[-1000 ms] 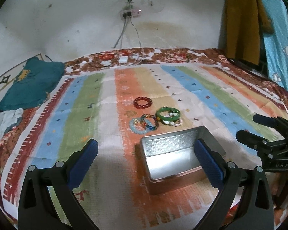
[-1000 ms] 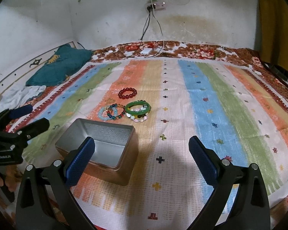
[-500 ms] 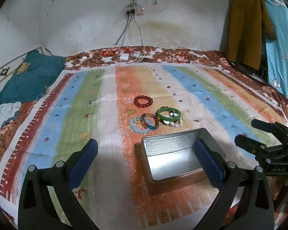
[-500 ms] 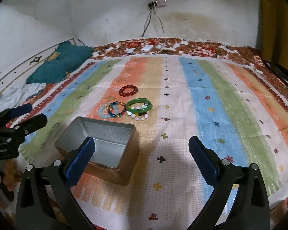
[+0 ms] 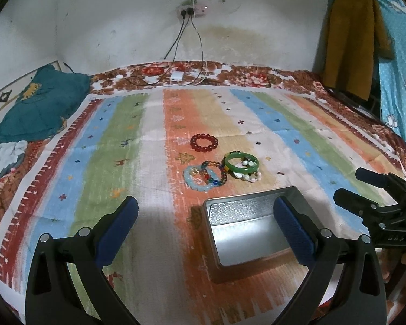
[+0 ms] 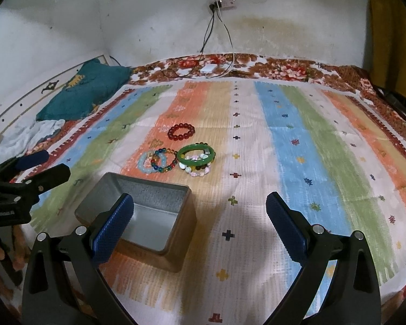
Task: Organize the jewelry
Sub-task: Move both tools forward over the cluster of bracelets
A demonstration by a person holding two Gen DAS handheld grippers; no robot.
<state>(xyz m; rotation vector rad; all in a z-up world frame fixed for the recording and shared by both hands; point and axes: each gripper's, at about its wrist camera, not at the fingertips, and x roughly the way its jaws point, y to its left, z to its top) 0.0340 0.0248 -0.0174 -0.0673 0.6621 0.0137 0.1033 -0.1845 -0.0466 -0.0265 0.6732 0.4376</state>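
Left wrist view shows the left gripper [image 5: 204, 224] with its blue-padded jaws spread wide and nothing between them, hovering low in the frame over a striped blanket [image 5: 116, 140]. An open metal tin [image 5: 246, 233] sits at lower centre right, empty as far as can be seen. Just above it lie the bracelets: a green bangle [image 5: 241, 163] resting on a pale beaded strand, a multicoloured bead bracelet [image 5: 213, 173] overlapping a light blue bead bracelet [image 5: 196, 180], and a red bead bracelet [image 5: 204, 142] a little apart, higher up. At the right edge the right gripper [image 5: 365, 187] is seen side-on, jaws parted and empty. Right wrist view shows the right gripper [image 6: 200, 226] equally wide open above the blanket, the tin [image 6: 159, 192] at lower left, and the left gripper [image 6: 51, 166] at the left edge. A teal cushion [image 6: 86, 92] lies at upper left.
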